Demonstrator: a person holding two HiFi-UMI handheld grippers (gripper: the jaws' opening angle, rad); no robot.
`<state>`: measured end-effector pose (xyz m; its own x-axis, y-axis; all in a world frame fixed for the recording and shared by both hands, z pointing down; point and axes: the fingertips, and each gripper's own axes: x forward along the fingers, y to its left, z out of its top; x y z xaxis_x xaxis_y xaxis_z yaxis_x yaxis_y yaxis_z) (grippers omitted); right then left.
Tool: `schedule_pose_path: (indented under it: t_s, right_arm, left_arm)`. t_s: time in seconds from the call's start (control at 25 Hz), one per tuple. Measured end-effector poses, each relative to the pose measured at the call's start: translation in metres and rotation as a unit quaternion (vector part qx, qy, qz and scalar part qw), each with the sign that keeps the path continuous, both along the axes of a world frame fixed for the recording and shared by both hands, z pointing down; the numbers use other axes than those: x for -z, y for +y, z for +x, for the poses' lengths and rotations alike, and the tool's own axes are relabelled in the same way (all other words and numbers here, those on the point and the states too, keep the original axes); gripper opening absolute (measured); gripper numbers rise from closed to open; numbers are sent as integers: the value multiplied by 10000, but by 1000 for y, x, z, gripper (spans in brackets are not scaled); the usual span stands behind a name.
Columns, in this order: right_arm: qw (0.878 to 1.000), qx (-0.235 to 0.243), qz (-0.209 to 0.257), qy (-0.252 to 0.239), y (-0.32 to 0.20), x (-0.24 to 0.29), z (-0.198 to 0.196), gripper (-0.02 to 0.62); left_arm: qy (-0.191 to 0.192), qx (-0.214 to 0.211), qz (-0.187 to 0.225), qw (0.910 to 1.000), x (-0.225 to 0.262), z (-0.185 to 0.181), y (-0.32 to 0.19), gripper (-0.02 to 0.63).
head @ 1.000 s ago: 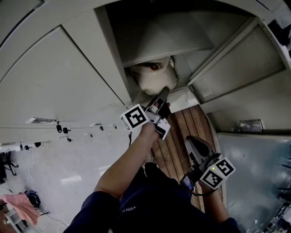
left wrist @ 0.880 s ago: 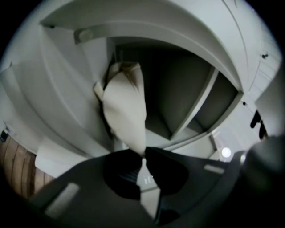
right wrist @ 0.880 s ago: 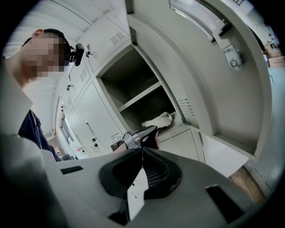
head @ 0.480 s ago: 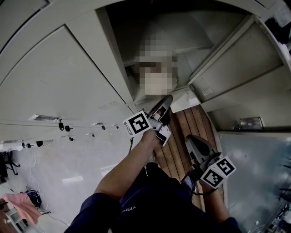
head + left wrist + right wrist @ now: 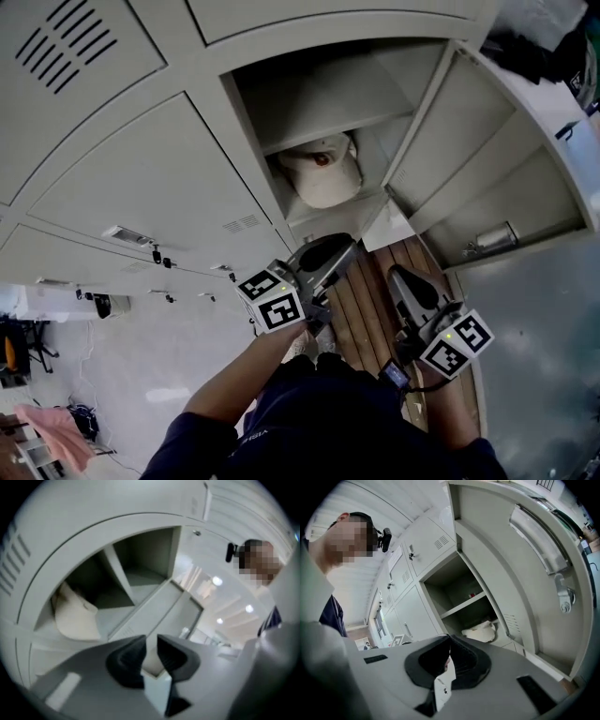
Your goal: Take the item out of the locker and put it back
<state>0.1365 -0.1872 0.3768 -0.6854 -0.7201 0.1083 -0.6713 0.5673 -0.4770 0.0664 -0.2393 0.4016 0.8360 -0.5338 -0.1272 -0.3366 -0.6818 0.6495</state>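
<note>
standing slightly apart, the jaws of the left gripper are found with nothing between them; they have just been closing partway. the right gripper is found clenched, its jaw tips meeting on nothing. both grippers are held in front of the open locker, outside it. the white cap is recorded lying inside the locker, on the floor of the space beneath the shelf, touched by neither gripper. a red mark is noted on the cap. the locker door is seen swung open at the right of the head view. wooden planks are seen under the grippers.
</note>
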Motion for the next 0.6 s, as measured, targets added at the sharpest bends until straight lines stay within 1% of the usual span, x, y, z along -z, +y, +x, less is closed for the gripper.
schedule_pose_path:
  t_s: [0.08, 0.16, 0.28, 0.36, 0.44, 0.6]
  right_arm:
    - [9999, 75, 136, -65, 3, 10, -4, 6]
    - [9994, 132, 297, -141, 4, 19, -9, 6]
    - [9983, 159, 497, -242, 6, 31, -14, 6]
    - [9978, 178, 579, -264, 10, 38, -18, 6]
    - [9972, 198, 670, -266, 13, 45, -23, 6]
    - [9961, 196, 830, -223, 18, 58, -31, 6]
  left_arm:
    - [-412, 37, 365, 9985, 15, -8, 13, 60]
    - [-808, 95, 713, 9941, 29, -16, 23, 33]
    - [-1334, 138, 1145, 9843, 44, -24, 37, 5]
    - [-1658, 130, 1388, 9763, 51, -29, 48, 5]
    - [-1908, 121, 1593, 9685, 58, -34, 57, 3]
    - [-2239, 175, 1912, 9555, 69, -46, 69, 3]
